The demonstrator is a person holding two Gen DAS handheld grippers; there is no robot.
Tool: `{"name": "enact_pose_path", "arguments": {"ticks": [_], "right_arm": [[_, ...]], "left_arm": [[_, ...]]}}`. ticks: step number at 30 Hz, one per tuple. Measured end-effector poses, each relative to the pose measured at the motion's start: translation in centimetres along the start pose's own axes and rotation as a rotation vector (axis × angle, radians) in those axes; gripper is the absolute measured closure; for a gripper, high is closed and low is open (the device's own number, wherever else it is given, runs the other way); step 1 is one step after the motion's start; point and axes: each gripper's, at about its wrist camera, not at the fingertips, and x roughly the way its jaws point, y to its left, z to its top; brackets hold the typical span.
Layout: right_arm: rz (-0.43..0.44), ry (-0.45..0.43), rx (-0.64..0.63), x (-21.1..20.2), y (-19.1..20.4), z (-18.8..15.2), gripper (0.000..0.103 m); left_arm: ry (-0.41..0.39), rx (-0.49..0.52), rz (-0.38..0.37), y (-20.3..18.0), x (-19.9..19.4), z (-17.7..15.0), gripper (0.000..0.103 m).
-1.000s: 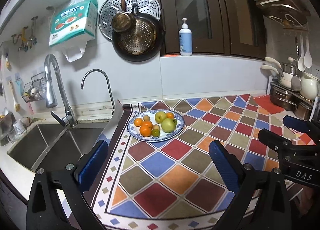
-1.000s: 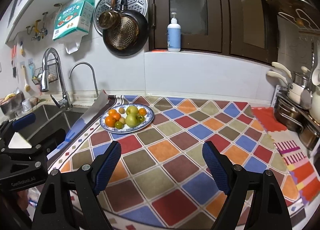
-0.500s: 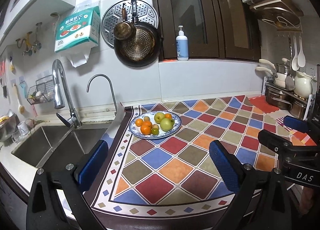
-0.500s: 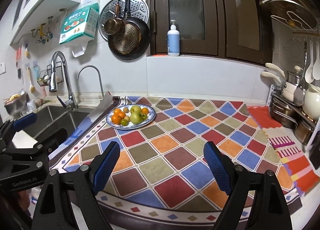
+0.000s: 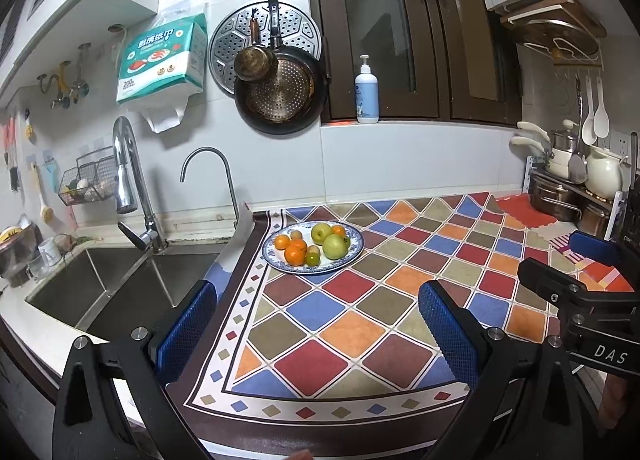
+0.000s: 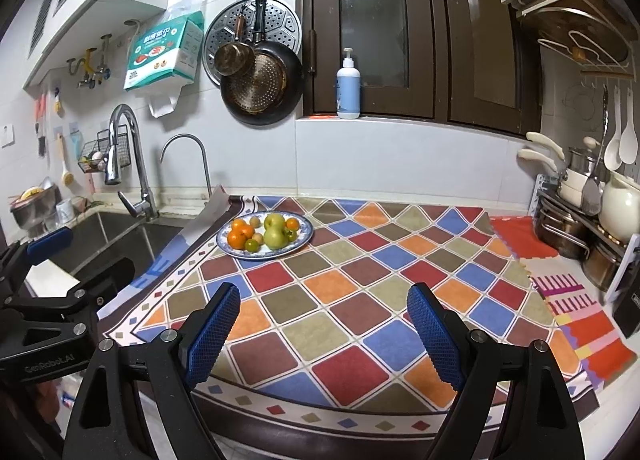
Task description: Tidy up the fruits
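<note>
Fruit (image 5: pixel 316 248) sits heaped on a blue-rimmed plate (image 5: pixel 357 250) at the far left of the checkered table (image 5: pixel 360 324), beside the sink (image 5: pixel 120 288), while the left gripper (image 5: pixel 316 324) and right gripper (image 6: pixel 324 324) hover well short, fingers spread wide and empty.

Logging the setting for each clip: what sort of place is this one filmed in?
A home kitchen, most likely. A steel sink with a tall tap sits left of the counter, a frying pan hangs on the tiled wall, and pots are stacked at the right.
</note>
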Motion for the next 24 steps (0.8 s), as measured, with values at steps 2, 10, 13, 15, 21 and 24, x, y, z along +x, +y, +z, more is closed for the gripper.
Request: {"name": "enact_pose_path", "arguments": {"ticks": [2, 10, 13, 15, 21, 24], "right_arm": [[0.001, 0.000, 0.001, -0.02, 0.02, -0.02, 0.017], [0.005, -0.003, 0.000, -0.30, 0.11, -0.07, 0.017], [0.005, -0.004, 0.000, -0.35, 0.14, -0.07, 0.017], [0.005, -0.004, 0.000, -0.28, 0.09, -0.07, 0.017], [0.005, -0.003, 0.000, -0.27, 0.10, -0.07, 0.017], [0.004, -0.003, -0.001, -0.32, 0.14, -0.11, 0.017]], "left_arm": [[0.000, 0.000, 0.001, -0.02, -0.03, -0.03, 0.000], [-0.001, 0.002, 0.008, 0.02, -0.38, -0.21, 0.000], [-0.002, 0.001, 0.011, 0.10, -0.54, -0.29, 0.000], [-0.001, 0.001, 0.009, 0.09, -0.52, -0.27, 0.000], [0.006, -0.003, 0.009, 0.26, -0.64, -0.42, 0.000], [0.008, -0.003, 0.008, 0.24, -0.57, -0.42, 0.000]]}}
